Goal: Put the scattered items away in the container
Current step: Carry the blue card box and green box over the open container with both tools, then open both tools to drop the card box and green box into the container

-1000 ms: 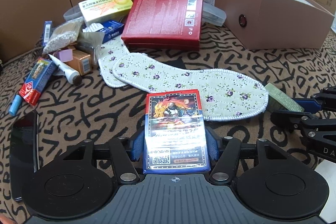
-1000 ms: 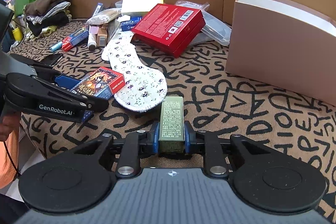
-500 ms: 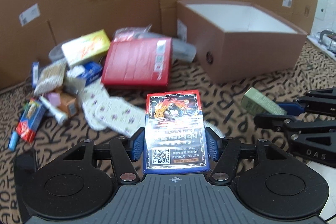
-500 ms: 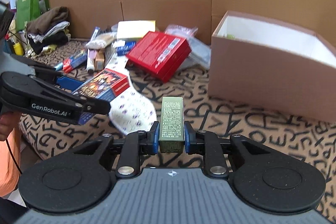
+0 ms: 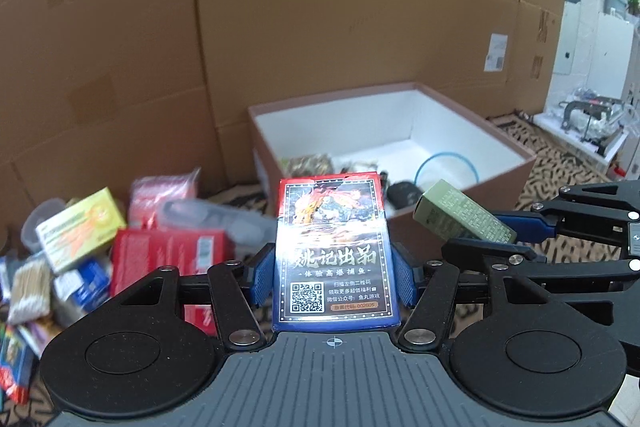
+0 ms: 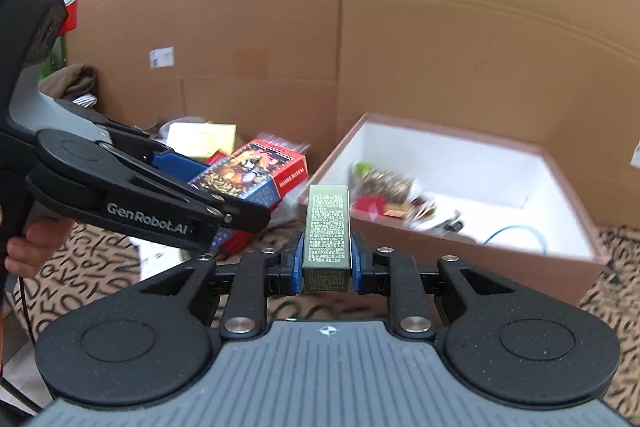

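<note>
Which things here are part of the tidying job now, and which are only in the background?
Job:
- card box, held by left gripper
- green box, held by right gripper
- container, already holding some items
- loose pile, yet to be moved

Background:
- cardboard wall
- patterned cloth
- clothes heap

Tall brown corrugated cardboard walls [image 5: 320, 27] are seen behind a tan cloth patterned with black letters [image 6: 612, 307].
</note>
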A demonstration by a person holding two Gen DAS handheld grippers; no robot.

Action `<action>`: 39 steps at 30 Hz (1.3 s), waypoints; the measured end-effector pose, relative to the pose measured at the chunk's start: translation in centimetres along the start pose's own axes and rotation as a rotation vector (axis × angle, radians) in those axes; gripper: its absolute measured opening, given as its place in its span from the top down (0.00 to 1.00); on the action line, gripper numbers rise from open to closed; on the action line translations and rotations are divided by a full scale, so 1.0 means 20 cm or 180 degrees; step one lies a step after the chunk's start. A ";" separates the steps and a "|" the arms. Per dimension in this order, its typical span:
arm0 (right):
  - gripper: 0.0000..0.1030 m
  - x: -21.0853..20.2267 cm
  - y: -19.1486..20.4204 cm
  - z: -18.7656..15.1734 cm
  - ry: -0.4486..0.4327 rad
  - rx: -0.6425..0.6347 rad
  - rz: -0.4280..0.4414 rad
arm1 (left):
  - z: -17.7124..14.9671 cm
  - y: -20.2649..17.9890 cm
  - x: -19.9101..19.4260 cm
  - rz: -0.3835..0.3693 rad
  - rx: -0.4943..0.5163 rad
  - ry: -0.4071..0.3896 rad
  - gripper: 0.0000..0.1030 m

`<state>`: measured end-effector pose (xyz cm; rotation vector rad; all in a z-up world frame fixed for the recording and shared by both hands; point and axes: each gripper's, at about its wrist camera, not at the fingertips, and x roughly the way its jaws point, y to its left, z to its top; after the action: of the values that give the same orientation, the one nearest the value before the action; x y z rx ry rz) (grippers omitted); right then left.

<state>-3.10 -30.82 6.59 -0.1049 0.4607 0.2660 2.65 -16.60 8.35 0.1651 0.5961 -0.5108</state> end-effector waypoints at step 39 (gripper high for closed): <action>0.32 0.90 -0.98 0.16 0.0922 0.0368 -0.0883 | 0.56 -0.18 1.14 -0.0081 -0.0414 0.0257 0.00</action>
<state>19.24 -44.98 2.10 -0.0935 0.7403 -0.0503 22.54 -32.29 4.33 0.0550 0.7088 -0.4902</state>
